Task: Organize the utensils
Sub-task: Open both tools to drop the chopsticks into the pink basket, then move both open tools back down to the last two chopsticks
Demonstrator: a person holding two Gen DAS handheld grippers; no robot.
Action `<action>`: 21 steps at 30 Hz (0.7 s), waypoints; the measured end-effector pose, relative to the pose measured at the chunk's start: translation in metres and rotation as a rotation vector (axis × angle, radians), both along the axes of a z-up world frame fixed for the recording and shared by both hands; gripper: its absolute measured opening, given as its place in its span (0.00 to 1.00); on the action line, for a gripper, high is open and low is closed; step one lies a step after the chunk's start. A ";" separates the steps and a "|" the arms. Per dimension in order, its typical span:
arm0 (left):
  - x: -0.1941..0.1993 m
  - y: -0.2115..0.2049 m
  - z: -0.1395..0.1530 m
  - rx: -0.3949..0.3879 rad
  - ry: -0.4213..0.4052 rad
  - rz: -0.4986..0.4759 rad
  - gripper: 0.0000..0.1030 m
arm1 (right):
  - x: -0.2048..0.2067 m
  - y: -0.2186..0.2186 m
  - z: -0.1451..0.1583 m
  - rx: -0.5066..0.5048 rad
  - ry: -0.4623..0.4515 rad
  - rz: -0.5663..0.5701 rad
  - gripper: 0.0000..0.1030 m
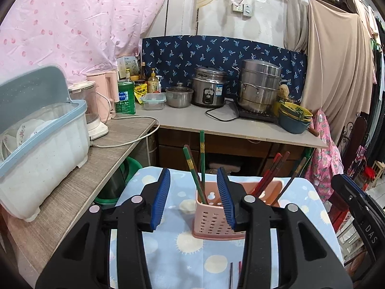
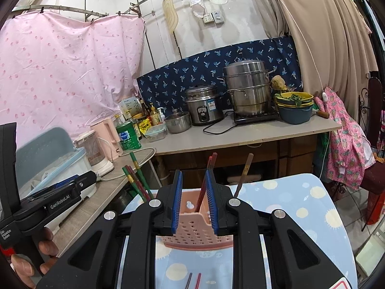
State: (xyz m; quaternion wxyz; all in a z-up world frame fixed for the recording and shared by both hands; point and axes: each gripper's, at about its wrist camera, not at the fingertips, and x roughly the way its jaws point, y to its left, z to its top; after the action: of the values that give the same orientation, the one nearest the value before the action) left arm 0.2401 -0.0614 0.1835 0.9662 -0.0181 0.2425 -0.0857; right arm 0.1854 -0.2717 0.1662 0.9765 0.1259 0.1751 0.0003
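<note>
A pink perforated utensil holder (image 1: pixel 214 213) is standing on a bench covered with a blue cloth printed with suns (image 1: pixel 192 245). Green chopsticks (image 1: pixel 195 171) are leaning in its left compartment, while red chopsticks (image 1: pixel 269 175) and a brown one (image 1: pixel 292 180) are leaning in the right part. The left tool (image 1: pixel 193 203) is hovering just in front of the holder with its blue pads (image 1: pixel 160 202) standing apart and nothing between them. The right tool (image 2: pixel 193 204) is sitting near the holder's right side; its pads (image 2: pixel 176 202) are standing narrowly apart, the red chopsticks showing in the gap beyond them, and no pad is pressing on anything. Two loose chopsticks (image 2: pixel 192 280) are lying on the cloth at the near edge. A hand (image 2: pixel 31 262) is gripping the left tool's handle. On the far counter (image 1: pixel 216 122), a rice cooker (image 1: pixel 208 89) and a steel steamer pot (image 1: pixel 258 86) are standing.
</note>
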 end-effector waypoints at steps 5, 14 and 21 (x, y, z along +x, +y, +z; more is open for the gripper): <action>-0.019 0.001 -0.007 0.019 0.005 -0.006 0.37 | -0.020 0.006 -0.006 -0.009 0.010 0.007 0.20; -0.055 0.004 -0.039 0.069 0.039 -0.009 0.38 | -0.060 0.018 -0.028 0.001 0.048 0.034 0.20; -0.087 0.016 -0.077 0.090 0.101 -0.008 0.38 | -0.097 0.036 -0.062 -0.018 0.116 0.055 0.20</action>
State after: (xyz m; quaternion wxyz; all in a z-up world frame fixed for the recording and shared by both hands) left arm 0.1527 -0.0452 0.1064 0.9522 0.0220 0.2948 -0.0777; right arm 0.0879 -0.2355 0.1041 0.9654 0.1121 0.2349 0.0181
